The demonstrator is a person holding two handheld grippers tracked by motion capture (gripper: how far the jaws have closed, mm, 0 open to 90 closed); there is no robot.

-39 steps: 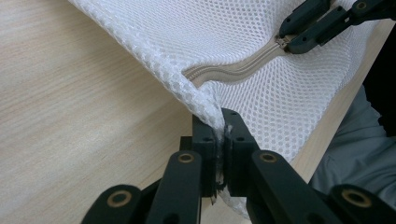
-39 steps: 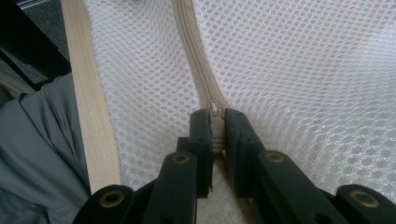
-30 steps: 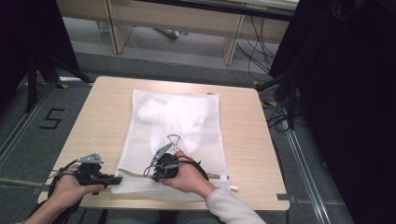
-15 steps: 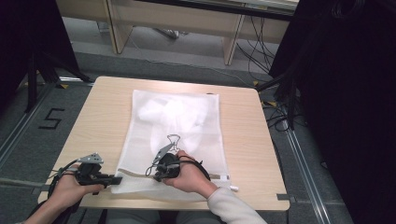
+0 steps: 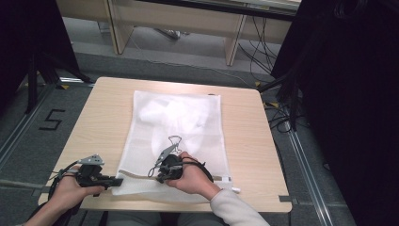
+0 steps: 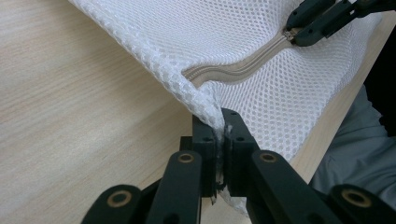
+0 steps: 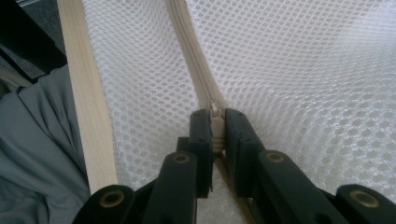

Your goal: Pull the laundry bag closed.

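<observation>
White mesh bag lies flat at mid-table. Left gripper, held low and level at the near-left edge, pinches the bag's corner. Right gripper, hand resting on the bag, is clamped apparently on the zipper pull.
</observation>
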